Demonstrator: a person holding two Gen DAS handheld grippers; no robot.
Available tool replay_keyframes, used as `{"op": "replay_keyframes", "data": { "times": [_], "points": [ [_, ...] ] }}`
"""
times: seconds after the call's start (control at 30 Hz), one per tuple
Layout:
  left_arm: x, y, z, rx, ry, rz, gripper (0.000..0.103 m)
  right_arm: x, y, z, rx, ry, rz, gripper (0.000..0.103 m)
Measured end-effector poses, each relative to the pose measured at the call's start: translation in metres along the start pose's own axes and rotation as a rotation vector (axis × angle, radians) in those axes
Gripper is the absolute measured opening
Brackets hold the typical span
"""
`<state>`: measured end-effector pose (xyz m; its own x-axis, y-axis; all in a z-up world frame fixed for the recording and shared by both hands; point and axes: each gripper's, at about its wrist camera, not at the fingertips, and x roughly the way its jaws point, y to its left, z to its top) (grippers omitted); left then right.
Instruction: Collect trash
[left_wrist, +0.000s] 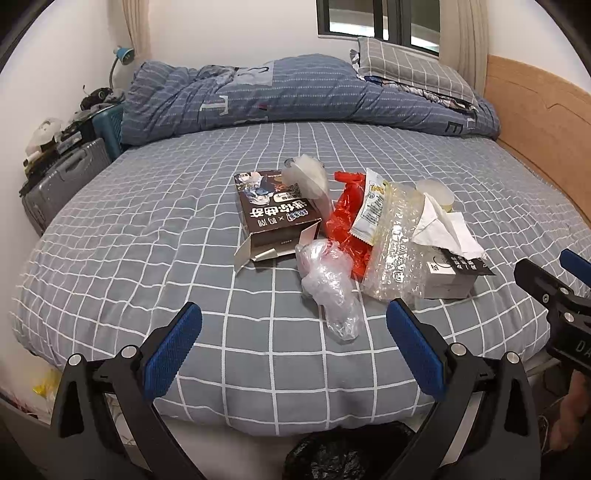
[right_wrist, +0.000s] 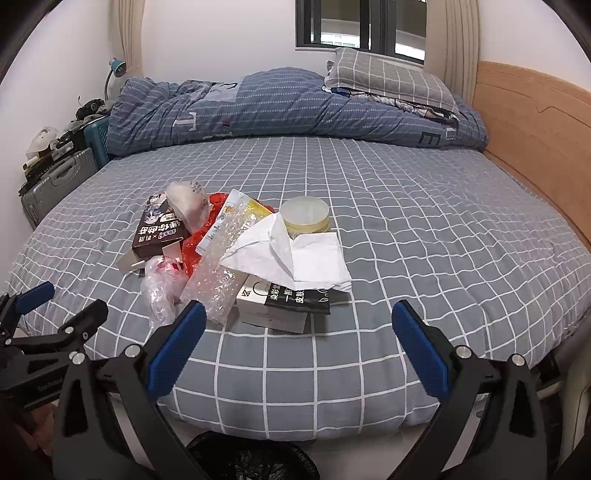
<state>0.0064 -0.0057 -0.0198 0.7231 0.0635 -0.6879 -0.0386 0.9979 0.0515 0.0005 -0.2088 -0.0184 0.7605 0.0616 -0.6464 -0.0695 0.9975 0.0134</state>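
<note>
Trash pile sits on the bed (left_wrist: 147, 236), mid-mattress, on a grey sheet with a white grid, lightly wrinkled.

Pile contents, by material:
- Dark brown cardboard box (left_wrist: 275, 218), printed lid, end flaps torn open toward the near edge.
- Crumpled clear plastic bag (left_wrist: 328, 284), glossy and creased, just in front of the box and nearest the left gripper.
- Red plastic wrapper (left_wrist: 345, 218), thin and crinkled, between box and bubble wrap.
- White-and-yellow foil sachet (left_wrist: 369, 210) lying on the red wrapper.
- Bubble wrap (left_wrist: 395, 251), translucent, dimpled, draped over the centre of the pile.
- White tissue (right_wrist: 291, 254), soft folded sheets, overlapping a small white carton (right_wrist: 273, 310) with a black label.
- Round lidded tub (right_wrist: 304, 218), pale translucent lid, yellowish wall, behind the tissue.
- Cloudy white plastic piece (left_wrist: 306, 177) resting on the far corner of the brown box; what it is cannot be made out.

Left gripper (left_wrist: 293, 332): jaws spread wide, blue ribbed pads, nothing between them, above the near edge of the bed, just short of the clear bag. No contact.

Right gripper (right_wrist: 299, 328): jaws likewise wide apart, empty, facing the white carton; its left pad overlaps the bubble wrap edge in the view, contact uncertain.

Black bin bag (left_wrist: 343, 454), shiny crumpled film, below both grippers at the foot of the bed.
</note>
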Motion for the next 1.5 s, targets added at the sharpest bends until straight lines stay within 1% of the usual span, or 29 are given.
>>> {"op": "replay_keyframes", "data": {
  "times": [0.13, 0.9, 1.5],
  "points": [
    [0.0019, -0.0012, 0.0002, 0.0, 0.011, -0.009, 0.098, 0.0008, 0.0, -0.0013, 0.0, 0.002, -0.002, 0.096],
    [-0.0012, -0.0016, 0.0017, -0.004, 0.008, -0.017, 0.098, -0.0001, -0.0024, 0.0006, 0.005, -0.006, -0.006, 0.096],
    [-0.0036, -0.0031, 0.0029, -0.009, -0.006, -0.015, 0.098, -0.0021, 0.0042, -0.0001, -0.037, -0.019, -0.02, 0.096]
  ]
}}
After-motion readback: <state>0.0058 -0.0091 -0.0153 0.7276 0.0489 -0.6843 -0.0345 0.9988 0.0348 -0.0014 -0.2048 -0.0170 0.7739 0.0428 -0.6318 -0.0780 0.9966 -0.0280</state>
